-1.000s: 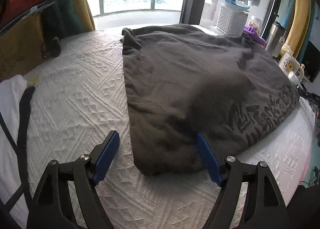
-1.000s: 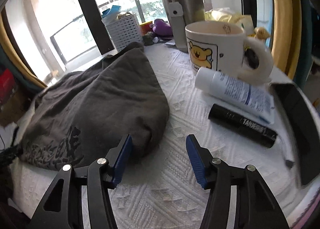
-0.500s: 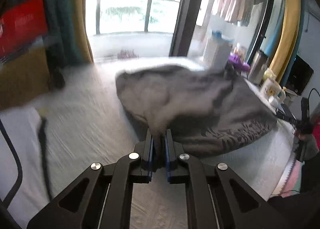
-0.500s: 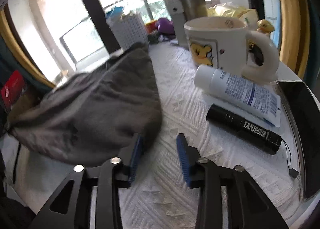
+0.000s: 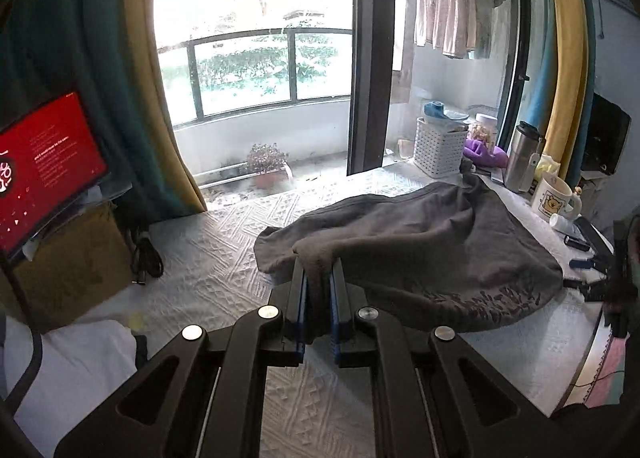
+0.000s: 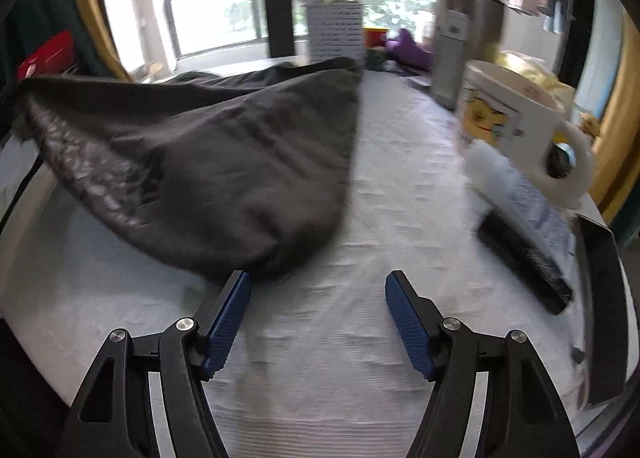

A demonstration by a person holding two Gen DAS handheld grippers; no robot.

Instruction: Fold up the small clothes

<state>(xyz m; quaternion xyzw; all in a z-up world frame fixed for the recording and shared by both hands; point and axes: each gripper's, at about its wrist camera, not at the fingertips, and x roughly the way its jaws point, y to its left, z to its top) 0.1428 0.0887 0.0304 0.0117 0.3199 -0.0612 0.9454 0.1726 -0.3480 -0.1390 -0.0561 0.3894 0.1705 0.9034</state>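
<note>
The left gripper (image 5: 318,298) is now closed on a corner of the dark grey garment (image 5: 420,250); a second ago its jaws stood wide apart around that corner, which lay flat on the white bedspread (image 5: 224,258). The pinched fold now stands raised in front of the fingers, and the cloth behind it slopes down to the bed, so the near left corner is off the surface.

The right gripper (image 6: 318,310) holds nothing. Its jaws have just been opening, and only bedspread lies between them; the near right corner of the garment touches or sits just beside its left pad. Farther to its right are a black tube (image 6: 524,258), a white bottle and a mug (image 6: 516,126), all blurred.

I judge that the fold is only half prepared: one corner is gripped, the other must yet be taken.
</note>
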